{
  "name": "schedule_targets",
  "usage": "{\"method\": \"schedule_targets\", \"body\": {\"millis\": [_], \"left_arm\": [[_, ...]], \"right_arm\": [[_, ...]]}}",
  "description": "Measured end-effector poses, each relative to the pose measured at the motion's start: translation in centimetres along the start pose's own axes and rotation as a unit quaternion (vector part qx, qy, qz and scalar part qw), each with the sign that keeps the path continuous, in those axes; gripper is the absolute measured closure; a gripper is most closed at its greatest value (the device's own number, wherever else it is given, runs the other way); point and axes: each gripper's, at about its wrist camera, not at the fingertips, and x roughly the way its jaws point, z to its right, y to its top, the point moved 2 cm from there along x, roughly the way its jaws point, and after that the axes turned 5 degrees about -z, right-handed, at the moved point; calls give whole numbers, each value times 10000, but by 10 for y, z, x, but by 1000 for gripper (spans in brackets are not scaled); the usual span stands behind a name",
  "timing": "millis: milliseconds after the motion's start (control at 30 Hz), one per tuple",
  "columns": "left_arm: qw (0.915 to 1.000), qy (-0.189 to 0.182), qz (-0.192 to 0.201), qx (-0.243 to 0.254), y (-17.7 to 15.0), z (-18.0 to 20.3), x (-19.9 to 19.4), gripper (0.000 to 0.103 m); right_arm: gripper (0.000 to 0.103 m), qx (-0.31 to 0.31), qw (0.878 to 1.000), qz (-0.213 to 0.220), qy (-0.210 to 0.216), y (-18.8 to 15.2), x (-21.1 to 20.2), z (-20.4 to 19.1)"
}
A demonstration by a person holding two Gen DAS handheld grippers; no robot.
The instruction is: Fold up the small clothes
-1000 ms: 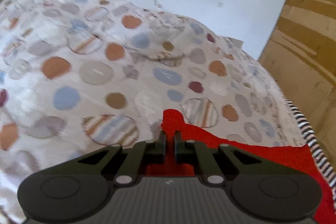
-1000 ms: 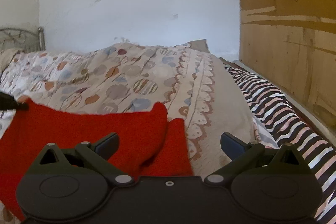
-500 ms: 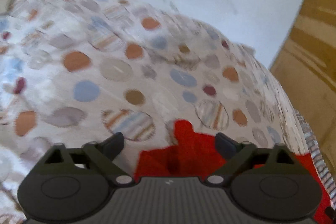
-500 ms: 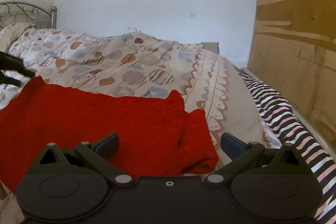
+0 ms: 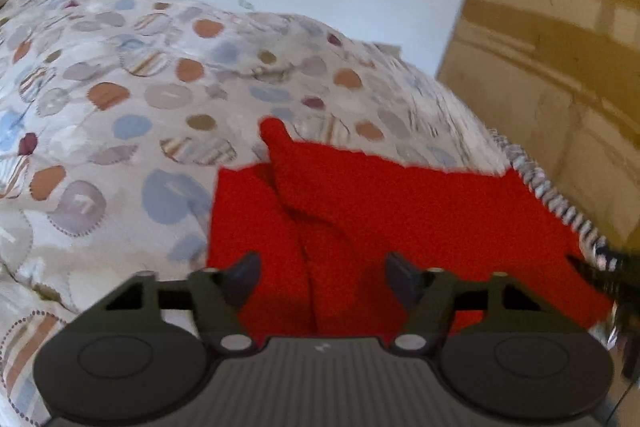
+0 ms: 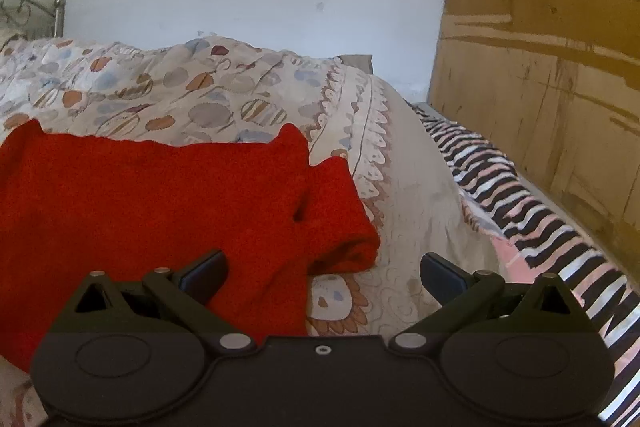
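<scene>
Tongs gape wide and empty on both sides: left tongs (image 5: pixel 322 277) poised above a fuzzy red knit garment (image 5: pixel 400 219), right tongs (image 6: pixel 322 273) at its rolled right edge. Garment lies partly doubled over on a bed's dotted beige quilt (image 6: pixel 192 87), beside a striped sheet (image 6: pixel 532 211). One fold appears laid; the next likely calls for gripping an edge and folding across.

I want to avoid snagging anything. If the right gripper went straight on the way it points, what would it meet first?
Probably the red garment: its folded edge lies between the open right gripper fingers, on the patterned bedspread. Depth is uncertain.
</scene>
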Motion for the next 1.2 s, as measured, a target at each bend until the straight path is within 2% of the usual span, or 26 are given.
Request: {"method": "schedule_targets", "body": {"millis": [33,67,100,133,267,367,533,667,767,833,867,933,1000,1100,1200], "left_arm": [[9999,64,-94,14,-2,2,4,60],[9998,89,-196,-28,-3,3,7,70],[9995,53,-286,-86,-4,4,9,94],[9994,8,-331,-139,-4,4,10,97],[9990,201,-79,-398,-8,1,-4,99],[9971,313,-54,-695,-19,-7,-12,99],[9942,2,-36,-1071,-31,-25,-13,99],[9937,-58,-13,-1117,-29,-24,-17,97],[9947,58,-63,-1027,-30,-19,-21,88],[9956,179,-48,-919,-31,-15,-27,63],[9958,249,-29,-884,-31,-13,-31,56],[9955,448,24,-834,-32,-10,-39,27],[9944,647,100,-834,-34,-9,-49,13],[9935,742,113,-850,-40,-7,-59,0],[9925,839,13,-886,-49,-5,-62,1]], "right_arm": [[0,-55,10000,23,-21,-1,-1,-1],[0,-89,9999,33,-41,-2,-1,-2],[0,-100,9999,32,-57,-3,-2,-3],[0,-92,9999,32,-72,-4,-2,-3],[0,1,10000,-9,-61,-7,-3,-1],[0,136,9999,-27,-4,-11,-4,3],[0,340,9994,-41,34,-16,-2,4],[0,200,9998,-63,-56,-11,-6,1],[0,79,9997,-30,-212,-10,-14,-4],[0,24,9996,8,-292,-11,-18,-6],[0,19,9995,29,-317,-12,-21,-6],[0,12,9994,72,-352,-12,-27,-7],[0,-48,9991,193,-366,-10,-33,-10],[0,-229,9981,462,-330,-7,-43,-18],[0,-460,9962,714,-173,-2,-48,-32]]}}
